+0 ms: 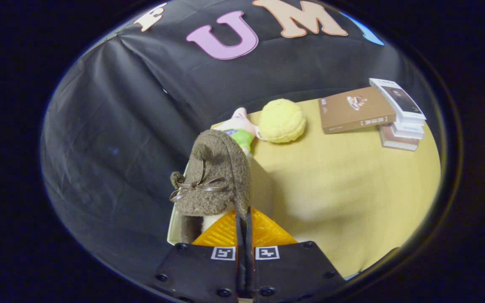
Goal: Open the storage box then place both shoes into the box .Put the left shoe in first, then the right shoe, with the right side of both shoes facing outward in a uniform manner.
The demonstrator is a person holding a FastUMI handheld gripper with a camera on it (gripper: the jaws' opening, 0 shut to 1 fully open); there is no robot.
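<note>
A tan surface spreads ahead of the claw and off toward two o'clock. At two o'clock, well beyond the fingers, books lie stacked. A fuzzy brown shoe with a ribbon bow hangs at eleven o'clock, just ahead of the fingers. A round yellow plush sits at one o'clock, touching a small pink and green toy. The claw's fingers are pressed together, seemingly pinching the shoe's edge, though the contact is hidden.
</note>
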